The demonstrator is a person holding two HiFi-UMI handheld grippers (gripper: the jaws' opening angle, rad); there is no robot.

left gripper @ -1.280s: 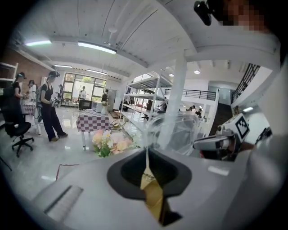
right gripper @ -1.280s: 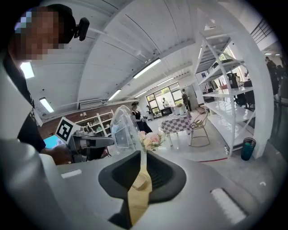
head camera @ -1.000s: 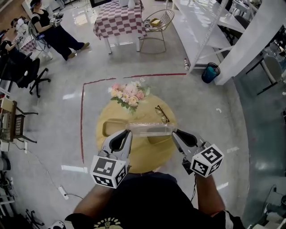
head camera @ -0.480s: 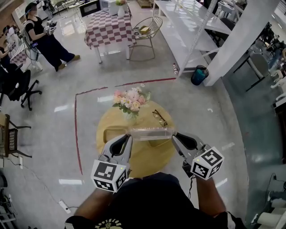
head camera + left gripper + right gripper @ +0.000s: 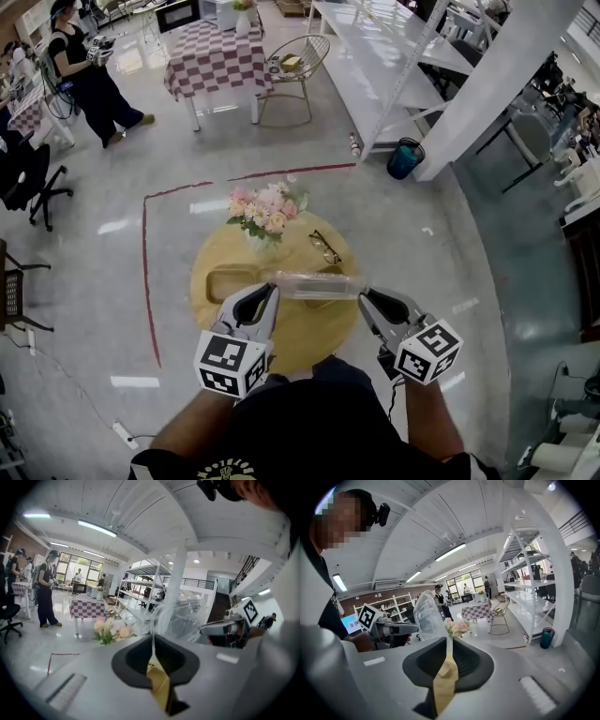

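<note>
Our left gripper [image 5: 265, 292] and right gripper [image 5: 367, 299] each clamp their jaws on one end of the clear plastic tray [image 5: 315, 284], level above the round wooden tabletop [image 5: 298, 336]; a pink flower bouquet [image 5: 262, 210] stands beyond, grey floor [image 5: 427, 234] all round.

1. No word, brand or number can be read anywhere in the scene.
2. The cubes on the left tongs [image 5: 269, 292] and right tongs [image 5: 366, 298] bear only black-and-white square code patterns, no letters.
3. Yellow print on the person's black shirt [image 5: 281, 441], at the near edge, is cut off and illegible.
</note>
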